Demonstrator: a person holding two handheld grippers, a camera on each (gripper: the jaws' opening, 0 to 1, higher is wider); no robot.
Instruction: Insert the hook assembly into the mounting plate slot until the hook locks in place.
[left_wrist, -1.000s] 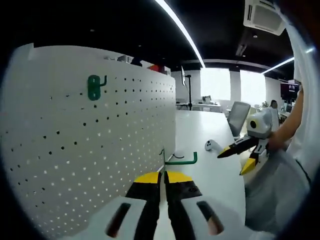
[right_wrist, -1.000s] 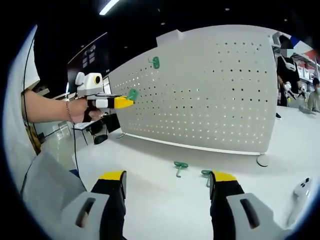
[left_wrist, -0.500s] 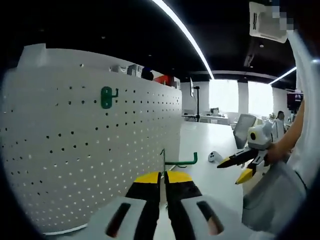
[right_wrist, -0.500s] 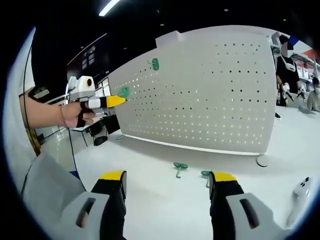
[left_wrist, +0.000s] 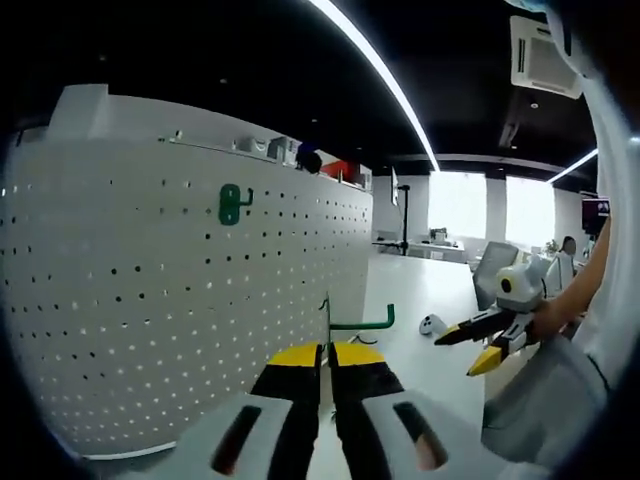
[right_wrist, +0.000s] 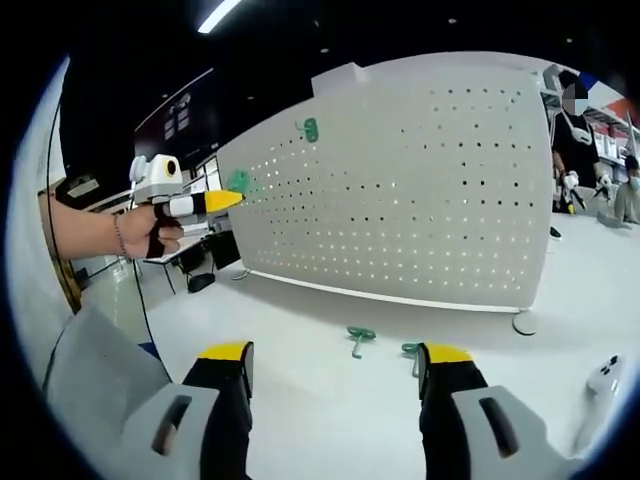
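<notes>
A white pegboard (left_wrist: 150, 300) stands upright on the table, with one green hook (left_wrist: 232, 203) mounted near its top. My left gripper (left_wrist: 326, 352) is shut on another green hook (left_wrist: 358, 323), held in the air off the board's near end. In the right gripper view the left gripper (right_wrist: 225, 200) sits left of the pegboard (right_wrist: 420, 190), the held green hook (right_wrist: 238, 181) at its tip and the mounted hook (right_wrist: 310, 128) above. My right gripper (right_wrist: 335, 355) is open and empty, low over the table. It also appears as the right gripper (left_wrist: 468, 348) in the left gripper view.
Two loose green hooks (right_wrist: 358, 336) (right_wrist: 412, 350) lie on the white table (right_wrist: 300, 400) in front of the board. A white controller (right_wrist: 605, 375) rests at the right. A person's hand (right_wrist: 150, 235) holds the left gripper. People stand at the far right.
The left gripper with its hook has drawn back leftward, away from the pegboard's face. The right gripper and the loose hooks have stayed put.
</notes>
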